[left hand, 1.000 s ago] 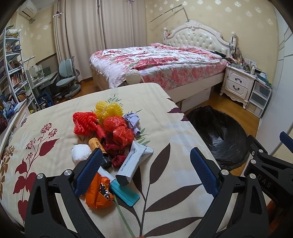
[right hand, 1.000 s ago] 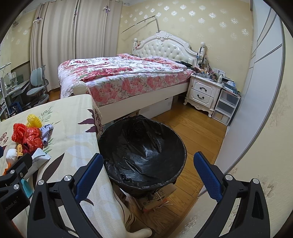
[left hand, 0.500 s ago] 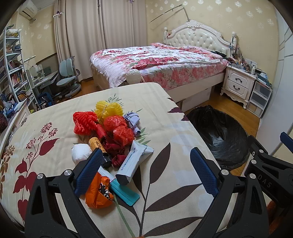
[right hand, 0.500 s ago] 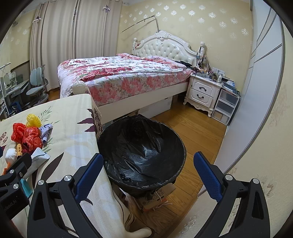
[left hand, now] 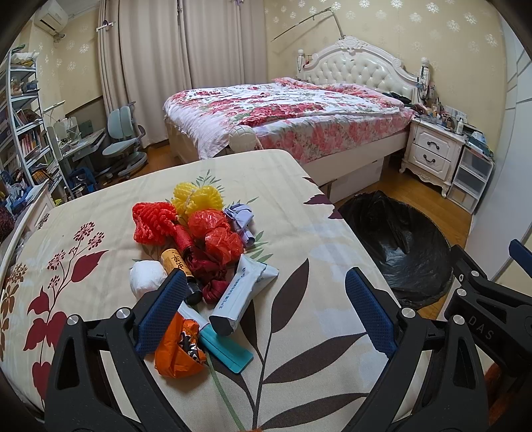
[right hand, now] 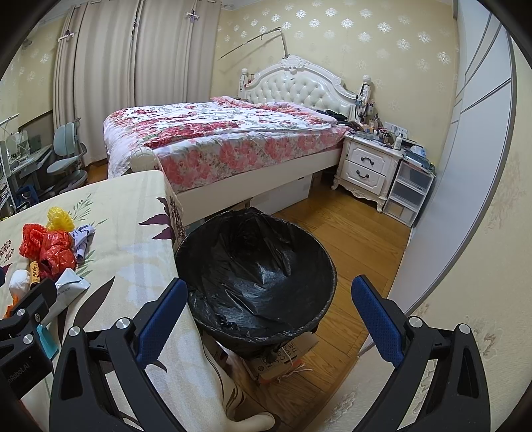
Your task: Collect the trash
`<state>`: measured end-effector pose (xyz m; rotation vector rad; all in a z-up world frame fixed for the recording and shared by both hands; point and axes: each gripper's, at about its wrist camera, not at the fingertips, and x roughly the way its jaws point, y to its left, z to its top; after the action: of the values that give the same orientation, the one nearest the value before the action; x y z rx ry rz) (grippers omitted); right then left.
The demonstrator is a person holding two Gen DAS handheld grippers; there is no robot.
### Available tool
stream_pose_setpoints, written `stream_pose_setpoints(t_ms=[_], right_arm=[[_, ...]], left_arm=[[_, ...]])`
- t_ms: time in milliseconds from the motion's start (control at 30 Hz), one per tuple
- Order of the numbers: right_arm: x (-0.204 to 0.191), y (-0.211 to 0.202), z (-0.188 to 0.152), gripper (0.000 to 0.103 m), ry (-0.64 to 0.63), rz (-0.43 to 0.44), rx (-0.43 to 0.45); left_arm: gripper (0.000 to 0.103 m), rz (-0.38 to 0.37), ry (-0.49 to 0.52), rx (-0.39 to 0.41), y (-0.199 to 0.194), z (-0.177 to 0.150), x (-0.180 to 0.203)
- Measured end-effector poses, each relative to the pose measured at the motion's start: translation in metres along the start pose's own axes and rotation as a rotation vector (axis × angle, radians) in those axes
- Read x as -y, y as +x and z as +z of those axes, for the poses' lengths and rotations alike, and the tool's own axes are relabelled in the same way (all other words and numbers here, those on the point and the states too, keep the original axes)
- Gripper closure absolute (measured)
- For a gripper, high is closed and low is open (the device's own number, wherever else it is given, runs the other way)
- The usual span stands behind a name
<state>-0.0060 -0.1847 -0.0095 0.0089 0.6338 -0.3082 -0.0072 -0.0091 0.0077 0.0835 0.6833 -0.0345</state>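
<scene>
I see a cream tablecloth [left hand: 299, 239] printed with dark red flowers at left and brown leaves nearer me. On it lie a yellow foam net [left hand: 196, 197], a red foam net [left hand: 151, 222], red-orange crumpled plastic [left hand: 216, 234], a lilac paper scrap [left hand: 241, 219], a white ball [left hand: 146, 277], an orange wrapper [left hand: 178, 352] and a teal card [left hand: 229, 352]. To the right, the bin liner [right hand: 256, 272] is glossy black. Far off, the bedspread [right hand: 212, 133] is pink and red floral on white; wallpaper [right hand: 332, 30] is pale yellow with white motifs. My gripper pads [right hand: 159, 319] are blue.
</scene>
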Motion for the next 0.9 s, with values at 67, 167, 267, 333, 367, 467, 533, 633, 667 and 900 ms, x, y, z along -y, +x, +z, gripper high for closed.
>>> stream_pose_setpoints(t_ms=[67,167,267,333,367,467,533,633,667,900], right_arm=[[0.0011,-0.0002,0.0002,0.007,0.0,0.0,-0.001],[0.0008,0.0,-0.0001,0.007,0.0,0.0,-0.001],[0.0009,0.0002,-0.0002,0.007,0.001,0.0,-0.001],[0.0006,0.0005,-0.0003,0.007,0.0,-0.001,0.0],[0.0014,0.0003,0.0,0.007,0.0,-0.001,0.0],[0.0012,0.0007,-0.0002,0.007,0.0,-0.001,-0.001],[0.0004,0.0011,-0.0005,0.007,0.001,-0.001,-0.002],[0.0003,0.0013,-0.0006,0.007,0.0,-0.001,-0.001],[0.0011,0.0011,-0.0003,0.007,0.0,-0.002,-0.001],[0.0004,0.0019,-0.0006,0.007,0.0,-0.001,-0.002]], left_arm=[[0.009,-0.001,0.0,-0.001,0.0,-0.0001,-0.0001],[0.009,0.0,0.001,0.0,-0.0005,0.0,0.0006],[0.009,0.0,0.0,0.0,0.0001,-0.0001,0.0],[0.009,0.0,0.0,0.0,-0.0006,0.0002,0.0007],[0.009,-0.001,0.0,-0.001,-0.0004,0.0001,0.0005],[0.009,-0.001,0.001,-0.001,0.0001,0.0,0.0],[0.009,-0.001,0.0,-0.001,-0.0002,0.0001,0.0003],[0.009,0.0,0.0,-0.001,-0.0002,0.0001,0.0004],[0.009,-0.001,0.0,-0.001,0.0001,0.0,0.0001],[0.009,0.0,0.0,-0.001,0.0001,0.0001,0.0002]])
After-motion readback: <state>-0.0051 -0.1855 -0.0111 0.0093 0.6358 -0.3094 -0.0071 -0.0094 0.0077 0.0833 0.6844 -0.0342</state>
